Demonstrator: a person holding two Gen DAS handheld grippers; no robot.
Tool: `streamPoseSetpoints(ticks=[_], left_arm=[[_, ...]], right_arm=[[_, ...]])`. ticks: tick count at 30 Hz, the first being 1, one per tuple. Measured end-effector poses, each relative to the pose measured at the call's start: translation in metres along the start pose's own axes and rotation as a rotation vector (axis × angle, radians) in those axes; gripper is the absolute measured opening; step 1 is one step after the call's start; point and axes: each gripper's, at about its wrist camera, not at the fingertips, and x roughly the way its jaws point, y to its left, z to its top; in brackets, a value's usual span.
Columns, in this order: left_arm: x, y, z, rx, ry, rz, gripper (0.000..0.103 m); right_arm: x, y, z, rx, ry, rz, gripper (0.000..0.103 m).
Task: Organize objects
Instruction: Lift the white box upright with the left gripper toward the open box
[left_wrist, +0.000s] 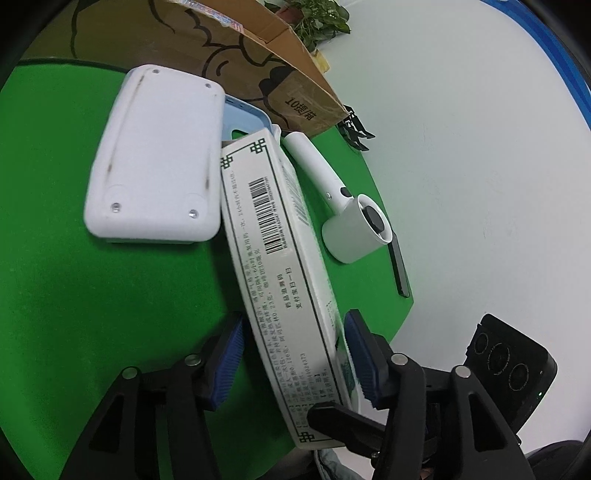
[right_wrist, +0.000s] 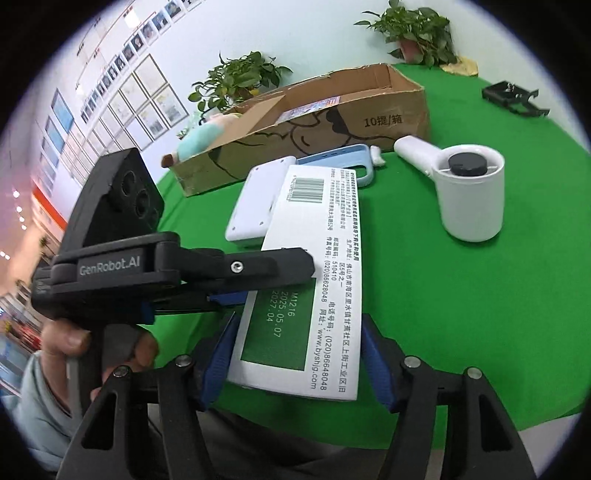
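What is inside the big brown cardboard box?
In the cardboard box, a plush toy, mint and pink, pokes out at the open end, and a colourful strip lies further in. The box walls hide anything deeper.

The left wrist camera sits just behind the left gripper (left_wrist: 291, 363) and looks steeply down along its fingers at the green-covered table (left_wrist: 92, 277), very close. The right wrist camera rides behind the right gripper (right_wrist: 295, 356), facing forward at a shallower angle, taking in the far wall. Both views share the long white printed carton (left_wrist: 273, 258) (right_wrist: 314, 280), the white handheld fan (left_wrist: 354, 221) (right_wrist: 465, 188) ahead and the open brown cardboard box (left_wrist: 258, 66) (right_wrist: 314, 122) beyond.
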Motion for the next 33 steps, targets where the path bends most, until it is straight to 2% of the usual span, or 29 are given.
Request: streamPoseSetpoints(ticks=[7,13,16,19,20,24,29,33], left_arm=[[-0.014,-0.008,0.004,0.034,-0.05,0.007,0.041],[-0.034,-0.039,0.025,0.141,-0.12,0.012,0.039],[-0.043,-0.056,0.041,0.201,-0.145,0.022,0.039],[-0.039,-0.071,0.058,0.244,-0.173,0.035,0.039],[-0.051,-0.073,0.058,0.262,-0.185,0.042,0.039],[-0.056,-0.087,0.084,0.307,-0.208,0.066,0.039],[-0.062,-0.113,0.109,0.368,-0.238,0.1,0.039],[-0.07,-0.122,0.135,0.381,-0.267,0.097,0.039]], right_arm=[[0.0,0.012,-0.001,-0.034,-0.024,-0.006,0.063],[-0.015,0.031,0.012,-0.137,-0.141,-0.063,0.062],[-0.022,0.035,0.025,-0.159,-0.21,-0.071,0.062],[-0.026,0.037,0.041,-0.17,-0.255,-0.075,0.062],[-0.027,0.037,0.046,-0.174,-0.268,-0.075,0.062],[-0.026,0.038,0.068,-0.168,-0.324,-0.063,0.062],[-0.026,0.039,0.092,-0.174,-0.377,-0.046,0.062],[-0.026,0.04,0.113,-0.187,-0.401,-0.04,0.062]])
